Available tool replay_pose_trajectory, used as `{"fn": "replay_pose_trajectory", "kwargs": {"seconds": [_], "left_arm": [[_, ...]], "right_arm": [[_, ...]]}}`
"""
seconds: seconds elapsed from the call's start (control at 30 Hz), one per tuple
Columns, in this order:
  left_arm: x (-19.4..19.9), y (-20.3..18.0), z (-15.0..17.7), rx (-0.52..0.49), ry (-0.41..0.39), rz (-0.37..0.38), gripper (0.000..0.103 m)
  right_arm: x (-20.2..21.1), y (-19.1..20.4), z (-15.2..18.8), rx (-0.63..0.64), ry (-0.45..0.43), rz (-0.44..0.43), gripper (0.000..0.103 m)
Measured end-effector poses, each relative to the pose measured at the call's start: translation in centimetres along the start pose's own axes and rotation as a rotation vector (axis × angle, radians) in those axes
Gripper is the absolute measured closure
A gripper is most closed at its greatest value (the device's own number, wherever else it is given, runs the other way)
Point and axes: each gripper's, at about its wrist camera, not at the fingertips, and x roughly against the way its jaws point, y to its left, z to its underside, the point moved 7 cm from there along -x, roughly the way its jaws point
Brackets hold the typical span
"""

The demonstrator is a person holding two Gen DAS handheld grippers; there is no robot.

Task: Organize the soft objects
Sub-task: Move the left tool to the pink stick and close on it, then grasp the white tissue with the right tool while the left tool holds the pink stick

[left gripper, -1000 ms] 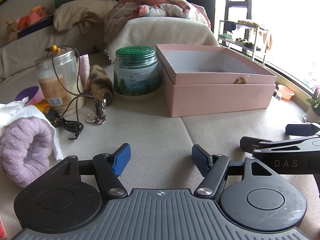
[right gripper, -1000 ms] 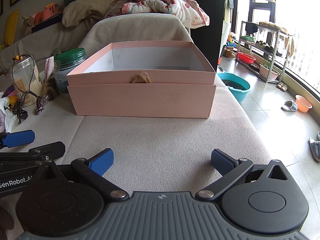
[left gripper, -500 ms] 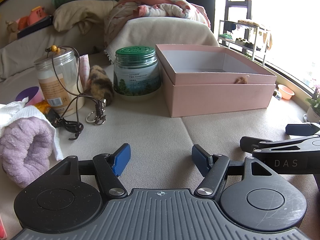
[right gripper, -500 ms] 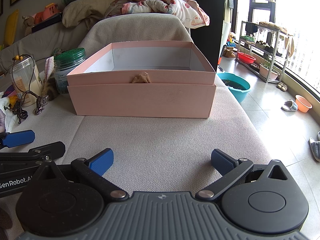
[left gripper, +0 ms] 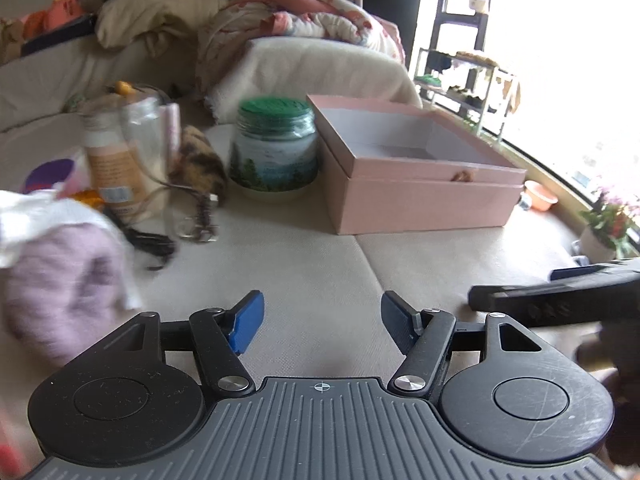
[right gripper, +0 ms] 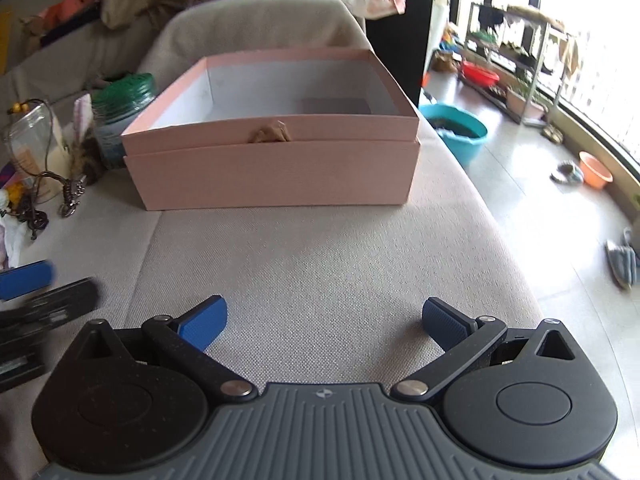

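An open pink box stands on the beige sofa seat, with a small tan tuft at its front rim. A rolled lilac towel wrapped in white cloth lies at the left of the left wrist view. A furry brown-and-orange keychain pompom rests between two jars. My left gripper hovers open over bare cushion, nothing between its fingers. My right gripper is open and empty too, facing the box. In the left wrist view the right gripper's finger shows at the right edge.
A green-lidded jar and a clear plastic jar with a cord looped on it stand left of the box. Pillows and a quilt pile behind. The seat's right edge drops to a floor with a teal basin and slippers.
Both grippers have risen and tilted, so the views now look down more steeply. The left wrist view is blurred from motion. Both stay open and empty; no object has moved.
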Motion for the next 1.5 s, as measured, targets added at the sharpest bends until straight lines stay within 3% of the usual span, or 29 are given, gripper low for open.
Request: {"fn": "replay_pose_trajectory", "kwargs": {"seconds": [0.1,0.2,0.33,0.43,0.57,0.73,0.87,0.93,1.1,1.2,1.27,1.4,1.5], "left_arm": [[3.7,2.8,0.1,-0.004,-0.014,-0.013,0.032],[7.3,7.1,0.9,0.008,-0.001,-0.108,0.032],[10.6,12.8,2.4,0.097,0.04,-0.272,0.034],[11.4,15.0,3.6,0.157,0.075,-0.316,0.034],[10.2,14.7,4.3,0.17,0.107,-0.292,0.035],[9.1,13.9,5.4,0.121,0.132,-0.283,0.058],[9.1,14.0,5.4,0.112,0.106,-0.284,0.064],[8.9,13.8,5.4,0.094,0.092,-0.271,0.083],[9.2,13.8,5.2,0.11,0.064,-0.2,0.086],[9.6,14.5,4.9,0.121,0.047,-0.189,0.086],[10.1,15.3,4.5,0.137,0.025,-0.18,0.086],[10.7,17.1,4.1,0.19,-0.006,-0.157,0.087],[10.5,18.1,4.5,0.227,-0.005,-0.127,0.087]], "right_arm": [[-0.2,0.1,-0.3,0.029,0.027,-0.011,0.0],[0.2,0.8,-0.5,0.072,0.035,-0.018,0.002],[2.0,3.0,-1.2,0.101,-0.054,-0.066,0.005],[3.1,5.0,-1.8,0.116,-0.1,-0.114,0.005],[3.9,6.9,-2.0,0.16,-0.133,-0.135,0.005],[4.6,7.2,-1.6,0.208,-0.175,-0.13,0.005],[5.3,7.7,-1.7,0.225,-0.194,-0.173,0.005],[5.6,8.7,-1.9,0.252,-0.202,-0.198,0.005],[7.2,12.6,-2.7,0.345,-0.228,-0.289,0.005],[8.3,16.0,-3.4,0.418,-0.239,-0.367,0.013],[9.2,18.9,-3.7,0.489,-0.247,-0.429,0.021],[10.3,24.9,-4.3,0.628,-0.281,-0.524,0.023],[9.8,29.5,-4.3,0.724,-0.284,-0.54,0.026]]}}
